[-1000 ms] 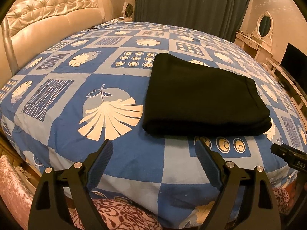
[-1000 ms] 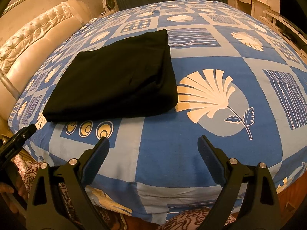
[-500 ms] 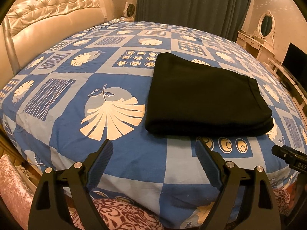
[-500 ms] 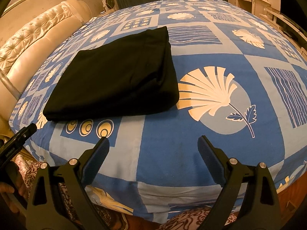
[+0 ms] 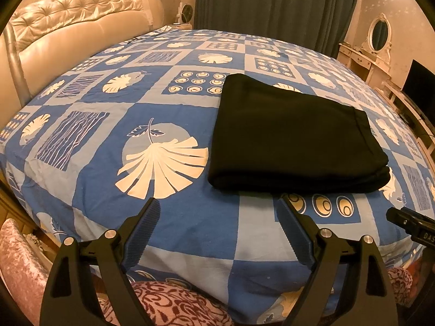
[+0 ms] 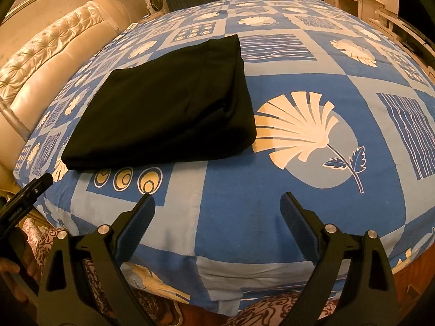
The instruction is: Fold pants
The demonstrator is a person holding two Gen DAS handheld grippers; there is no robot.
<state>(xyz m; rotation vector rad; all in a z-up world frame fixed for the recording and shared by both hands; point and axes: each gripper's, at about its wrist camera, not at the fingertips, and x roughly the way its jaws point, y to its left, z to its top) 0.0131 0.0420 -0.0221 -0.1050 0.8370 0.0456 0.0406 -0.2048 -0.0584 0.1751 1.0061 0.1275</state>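
Both my claws spread wide, empty: left gripper (image 5: 217, 209), right gripper (image 6: 217, 203). Black folded fabric pants (image 5: 288, 135) lie as flat rectangle on blue patchwork leaf-print bedspread (image 5: 108, 179), at 1 o'clock from left claw, 11 o'clock from right, apart from both. Fold looks finished. Risk: snagging stacked layer edges would drag fold open. Left view shows hem seam, oval vanity mirror (image 5: 379, 35); right view shows side crease, my left hand (image 6: 16, 263).

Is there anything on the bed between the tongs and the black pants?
No. Only bare bedspread lies between the open left tongs and the folded black pants. The open right tongs also have nothing before them but patterned cover.
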